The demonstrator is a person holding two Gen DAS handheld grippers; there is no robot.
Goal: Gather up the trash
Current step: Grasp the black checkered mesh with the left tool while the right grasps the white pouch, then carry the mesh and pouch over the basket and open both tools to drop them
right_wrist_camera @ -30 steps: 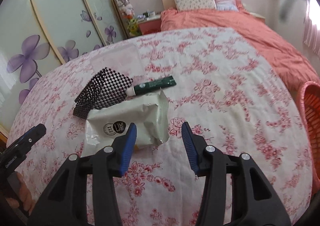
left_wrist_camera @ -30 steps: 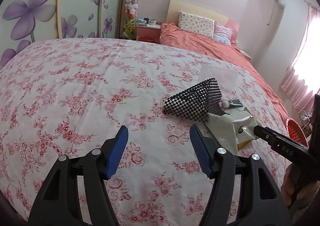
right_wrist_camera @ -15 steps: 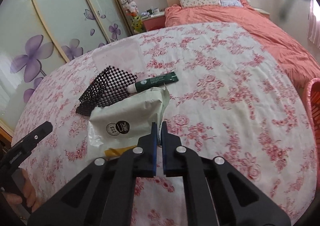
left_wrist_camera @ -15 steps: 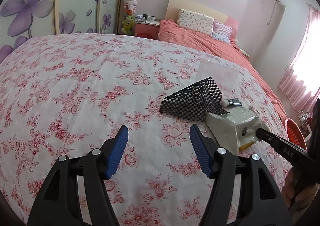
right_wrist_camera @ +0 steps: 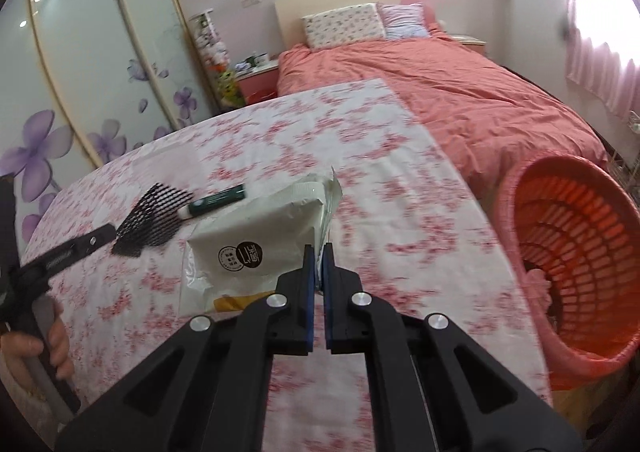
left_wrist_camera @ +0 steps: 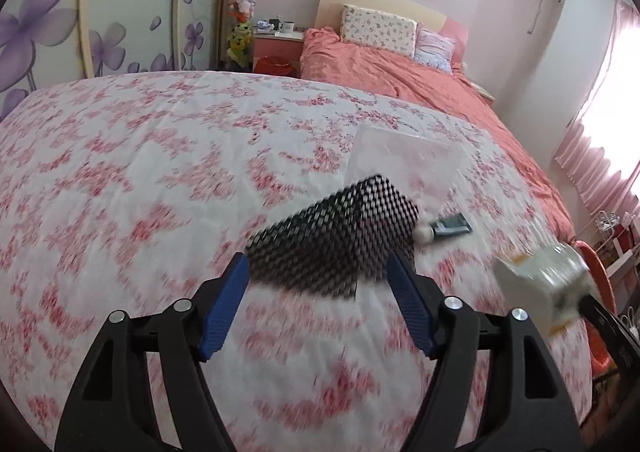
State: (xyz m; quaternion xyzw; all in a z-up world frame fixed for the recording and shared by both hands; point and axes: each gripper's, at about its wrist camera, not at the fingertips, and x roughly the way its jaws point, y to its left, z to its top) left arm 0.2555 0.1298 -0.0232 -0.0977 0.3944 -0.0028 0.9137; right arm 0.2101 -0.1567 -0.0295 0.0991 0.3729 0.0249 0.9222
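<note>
Two grippers | right gripper point(right_wrist_camera: 319, 272) jaws clenched on white wrapper point(right_wrist_camera: 260, 236) edge | left gripper point(left_wrist_camera: 318, 288) jaws spread, framing black mesh point(left_wrist_camera: 336, 244)

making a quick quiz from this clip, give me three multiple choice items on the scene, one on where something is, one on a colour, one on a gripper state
1. Where does the green tube lie?
A. in the basket
B. on the floral cloth beside the black mesh piece
C. on the pillow

2. What colour is the basket?
A. orange-red
B. blue
C. white

3. How does the right gripper stand?
A. wide open over the cloth
B. shut on nothing
C. shut on the white packet

Answers:
1 B, the tube rests on the floral cloth right next to the mesh.
2 A, its slatted wall is orange-red at the cloth's right edge.
3 C, the blue pads pinch the packet's edge, while the left gripper is open.
</note>
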